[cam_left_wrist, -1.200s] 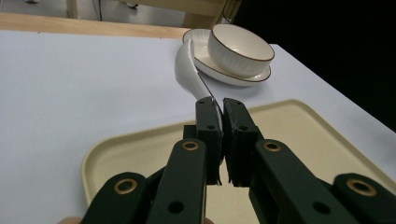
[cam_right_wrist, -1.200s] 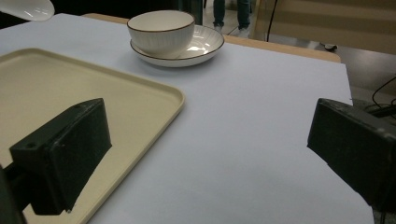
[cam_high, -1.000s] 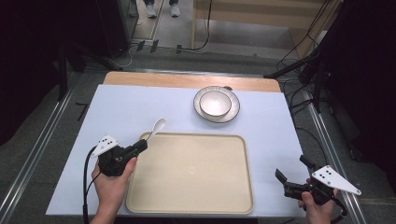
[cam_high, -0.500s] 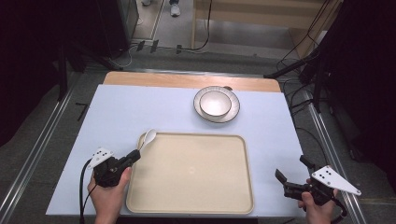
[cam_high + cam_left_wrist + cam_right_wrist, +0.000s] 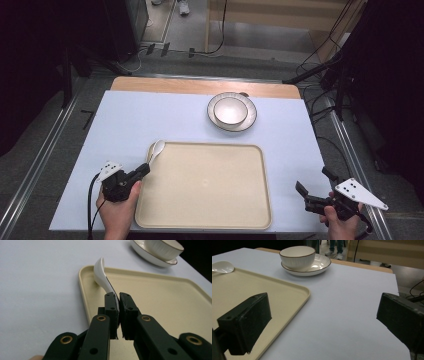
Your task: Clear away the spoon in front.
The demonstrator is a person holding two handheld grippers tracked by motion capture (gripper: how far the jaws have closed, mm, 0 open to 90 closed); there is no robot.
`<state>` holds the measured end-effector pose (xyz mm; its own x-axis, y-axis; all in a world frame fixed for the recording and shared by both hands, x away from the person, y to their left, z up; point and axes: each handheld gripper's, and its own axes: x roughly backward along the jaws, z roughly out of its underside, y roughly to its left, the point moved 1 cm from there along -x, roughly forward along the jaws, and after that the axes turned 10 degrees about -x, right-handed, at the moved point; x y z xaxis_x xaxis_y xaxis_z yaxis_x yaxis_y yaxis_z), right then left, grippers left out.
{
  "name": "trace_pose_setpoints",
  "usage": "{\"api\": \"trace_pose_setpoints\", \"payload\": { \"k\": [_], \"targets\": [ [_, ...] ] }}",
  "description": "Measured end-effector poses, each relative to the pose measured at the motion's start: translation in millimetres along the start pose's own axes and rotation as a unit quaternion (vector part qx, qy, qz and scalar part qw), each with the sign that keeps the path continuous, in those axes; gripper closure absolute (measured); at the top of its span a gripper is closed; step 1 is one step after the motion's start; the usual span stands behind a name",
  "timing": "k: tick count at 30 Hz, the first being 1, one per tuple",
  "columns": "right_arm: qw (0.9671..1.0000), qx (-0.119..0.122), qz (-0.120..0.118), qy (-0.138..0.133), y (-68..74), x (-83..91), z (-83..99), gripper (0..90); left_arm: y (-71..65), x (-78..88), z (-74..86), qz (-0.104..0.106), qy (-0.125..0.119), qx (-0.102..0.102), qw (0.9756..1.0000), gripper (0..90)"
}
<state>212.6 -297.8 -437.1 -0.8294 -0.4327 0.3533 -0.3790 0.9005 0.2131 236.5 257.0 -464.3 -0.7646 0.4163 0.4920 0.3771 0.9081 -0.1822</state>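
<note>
Obs, ref = tray [image 5: 205, 190]: left tool [image 5: 142, 172] clamped on handle of white spoon [image 5: 156, 149]; jaws nearly together w/ handle edge pinched between them (clear in left gripper view, spoon [image 5: 102, 275]). Spoon bowl sits over tray's far-left corner, seems to rest on or just above the rim; can't tell contact for sure. Handle runs back toward tray's left edge, tilted.

Right tool [image 5: 314, 192] off tray's right side, low over the bench [image 5: 125, 120], jaws spread wide, nothing held. Bowl [image 5: 230, 110] on plate [image 5: 232, 112] beyond tray's far edge, well apart from spoon.

Judgement: spoon being placed into tray, likely partway.

Risks:
- Grip is on thin handle end, glazed ceramic → may pivot or slip in jaws if tilted further.
- Bowl end on rim: release here → spoon could tip outward onto bench rather than into tray.
- Dragging bowl end across rim may shove tray, since nothing braces it.
- Hard drop → chip.
</note>
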Motion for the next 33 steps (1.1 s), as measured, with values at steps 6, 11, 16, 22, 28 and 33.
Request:
{"api": "trace_pose_setpoints", "payload": {
  "k": [6, 11, 16, 22, 28, 33],
  "targets": [
    [1.0000, 0.002, -0.001, 0.001, 0.8, -0.1, 0.1, 0.0, -1.8, -2.0, 2.6, -0.009, 0.016, -0.010, 0.9998, 79.4],
    [1.0000, 0.003, -0.005, 0.002, 1.0, 0.3, -0.1, 0.0, -0.9, -0.7, 1.6, -0.010, 0.012, -0.014, 0.9998, 75.0],
    [1.0000, 0.002, -0.005, -0.001, 0.6, 1.0, -0.1, 0.0, 1.1, 1.7, -2.5, 0.000, 0.003, -0.018, 0.9998, 59.5],
    [1.0000, 0.001, -0.006, -0.002, 0.5, 1.2, -0.1, 0.0, 4.4, 6.7, -11.0, 0.002, -0.010, -0.043, 0.9990, 27.5],
    [1.0000, 0.001, -0.007, -0.002, -0.4, 2.1, -0.1, 0.0, 10.8, 16.8, -19.6, 0.014, -0.029, -0.066, 0.9973, 0.0],
    [1.0000, 0.000, -0.006, -0.002, -0.6, 2.1, 0.1, 0.0, 15.2, 24.0, -24.0, 0.013, -0.039, -0.076, 0.9963, 0.0]
  ]
}}
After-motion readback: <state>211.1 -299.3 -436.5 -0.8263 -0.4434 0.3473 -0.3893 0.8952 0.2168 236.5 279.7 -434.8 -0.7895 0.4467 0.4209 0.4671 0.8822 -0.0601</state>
